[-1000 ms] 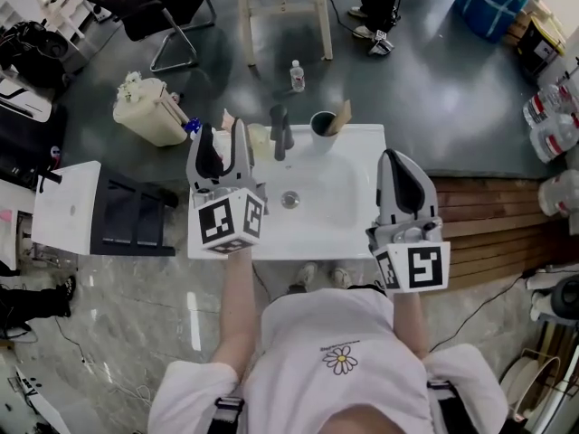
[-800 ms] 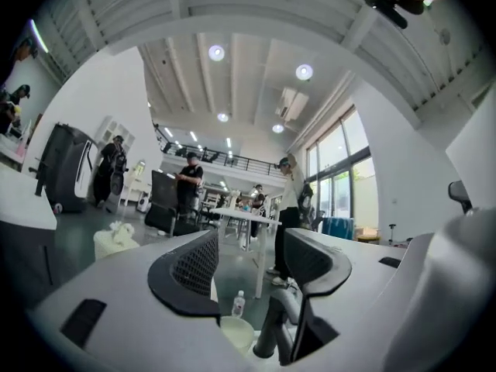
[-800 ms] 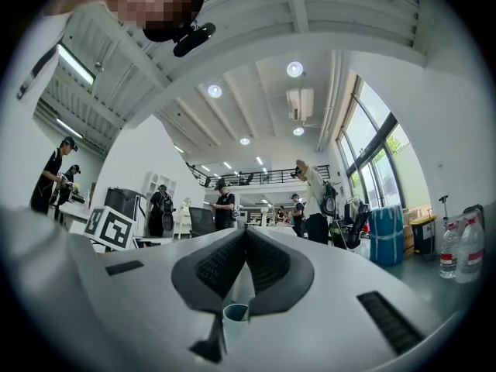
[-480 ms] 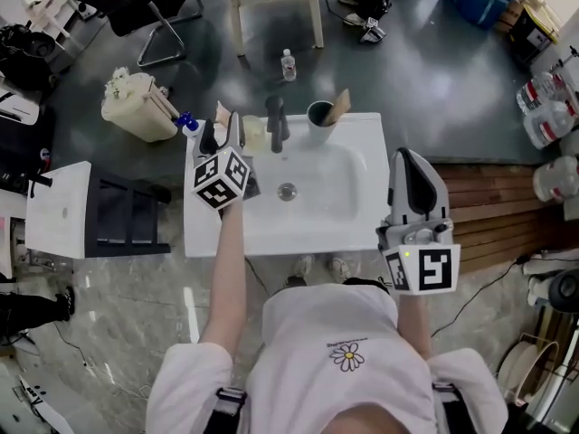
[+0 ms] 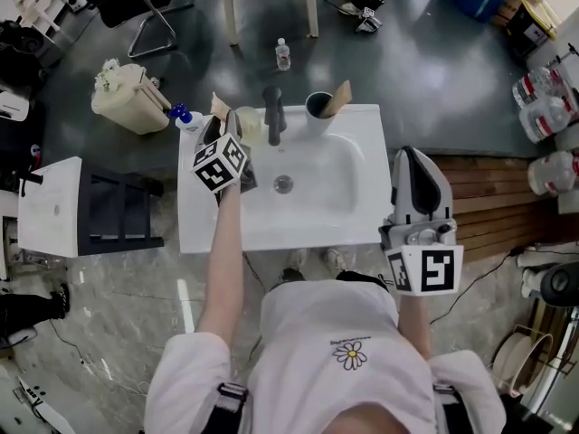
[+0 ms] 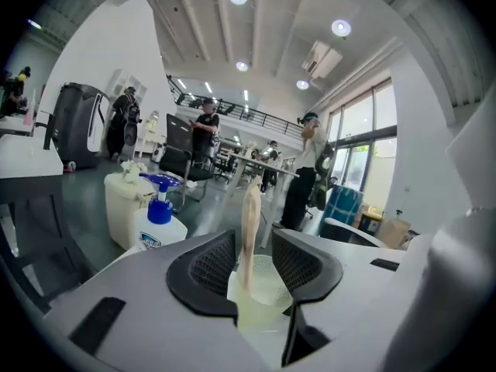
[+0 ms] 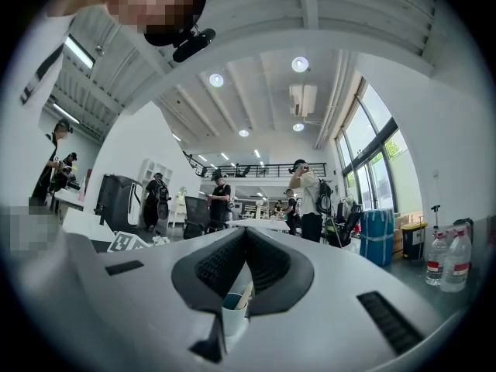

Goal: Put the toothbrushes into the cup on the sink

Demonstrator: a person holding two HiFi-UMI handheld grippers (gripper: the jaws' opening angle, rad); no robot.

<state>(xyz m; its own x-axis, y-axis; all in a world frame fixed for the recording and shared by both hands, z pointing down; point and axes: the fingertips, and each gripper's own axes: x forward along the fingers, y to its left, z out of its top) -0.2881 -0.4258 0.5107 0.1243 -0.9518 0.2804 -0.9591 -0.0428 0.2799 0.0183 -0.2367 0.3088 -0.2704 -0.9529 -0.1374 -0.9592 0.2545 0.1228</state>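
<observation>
Step in hand: picking up a toothbrush with the left tongs. Transfer not started.

- Soap bottle [image 5: 184, 116] sits off the sink's [image 5: 271, 238] back-left corner. Not involved.
- Left tongs [image 5: 223, 132] are at about 11 o'clock from the drain, over the back-left rim. Jaws are apart and have just been closing. A tan toothbrush [image 6: 249, 231] stands upright between them in a pale cup [image 6: 267, 289]. It sits closer to the left pad, and I see no pad pressing on it, so no grip yet.
- Faucet [image 5: 272, 116] is at 12 o'clock, between the pale cup and the target.
- Dark cup [image 5: 318, 107], at about 1 o'clock on the back rim, is likely the target. One brush [image 5: 340, 98] already leans in it.
- Right tongs [image 5: 416, 161] are at 3 o'clock, off the sink's right edge. Jaws together, nothing in them.

Next move, my read: finish closing on the handle, not the cup rim. Lift straight up so the pale cup doesn't tip, go around the faucet, and drop the brush in the dark cup beside the other one.
</observation>
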